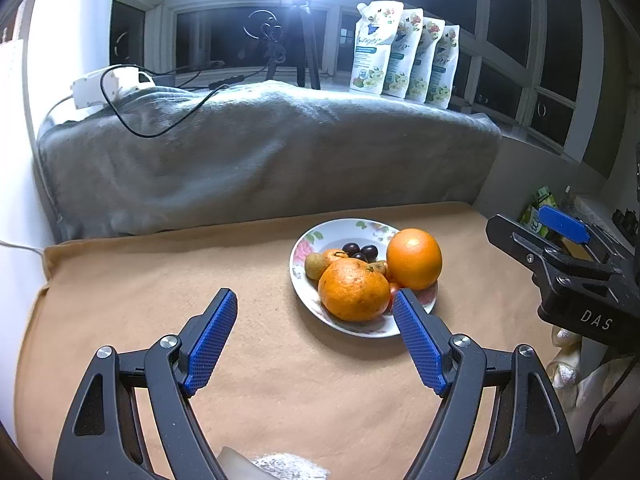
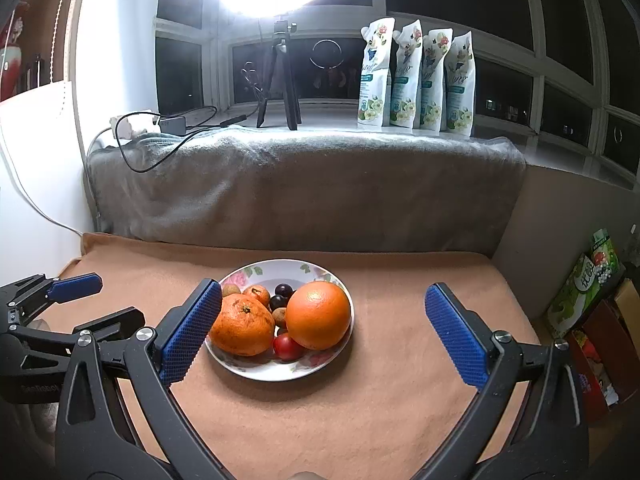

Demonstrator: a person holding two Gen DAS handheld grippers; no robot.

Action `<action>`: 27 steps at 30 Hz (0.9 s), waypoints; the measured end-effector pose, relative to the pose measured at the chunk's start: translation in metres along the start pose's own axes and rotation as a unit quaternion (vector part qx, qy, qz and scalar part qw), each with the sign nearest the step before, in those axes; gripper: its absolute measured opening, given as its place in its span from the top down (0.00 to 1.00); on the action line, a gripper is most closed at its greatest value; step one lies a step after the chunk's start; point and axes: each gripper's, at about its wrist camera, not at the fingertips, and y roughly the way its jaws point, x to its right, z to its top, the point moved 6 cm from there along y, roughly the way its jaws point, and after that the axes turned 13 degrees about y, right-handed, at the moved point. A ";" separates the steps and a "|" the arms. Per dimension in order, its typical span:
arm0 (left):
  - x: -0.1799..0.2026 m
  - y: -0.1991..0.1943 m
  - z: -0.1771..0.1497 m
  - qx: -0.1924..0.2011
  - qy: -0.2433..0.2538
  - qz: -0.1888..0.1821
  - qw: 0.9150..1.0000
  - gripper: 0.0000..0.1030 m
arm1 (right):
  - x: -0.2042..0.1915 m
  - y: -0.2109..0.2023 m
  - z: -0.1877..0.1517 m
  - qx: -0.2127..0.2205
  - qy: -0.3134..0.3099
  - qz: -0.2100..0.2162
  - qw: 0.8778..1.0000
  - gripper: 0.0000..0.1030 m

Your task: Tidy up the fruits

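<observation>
A floral white plate point(image 1: 320, 236) point(image 2: 280, 270) sits on the tan cloth and holds the fruit. In it lie a smooth orange point(image 1: 414, 258) point(image 2: 318, 314), a rougher orange point(image 1: 354, 290) point(image 2: 242, 330), a small mandarin point(image 1: 334, 257) point(image 2: 257, 294), dark grapes point(image 1: 360, 251) point(image 2: 282, 296), a brownish-green small fruit point(image 1: 314, 265) and a red fruit point(image 2: 287, 347). My left gripper point(image 1: 316, 300) is open and empty, just in front of the plate's near left. My right gripper point(image 2: 322, 294) is open and empty, facing the plate from the front.
The tan cloth point(image 1: 160, 300) point(image 2: 400, 320) covers the table. A grey blanket ridge point(image 1: 260, 152) point(image 2: 300, 184) backs it. Behind stand several refill pouches point(image 1: 404, 52) point(image 2: 416, 76), a tripod lamp point(image 2: 280, 76) and cables with a power strip point(image 1: 104, 84). Boxes point(image 2: 584, 296) crowd the right edge.
</observation>
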 end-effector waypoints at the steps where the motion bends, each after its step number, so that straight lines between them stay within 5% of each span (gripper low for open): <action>1: 0.000 0.000 0.000 0.001 0.001 0.002 1.000 0.22 | 0.000 0.000 0.000 0.000 0.000 0.000 1.000 0.00; 27: 0.000 -0.008 0.001 0.008 0.001 0.006 1.000 0.22 | -0.004 -0.002 -0.006 -0.004 -0.002 0.001 1.000 0.00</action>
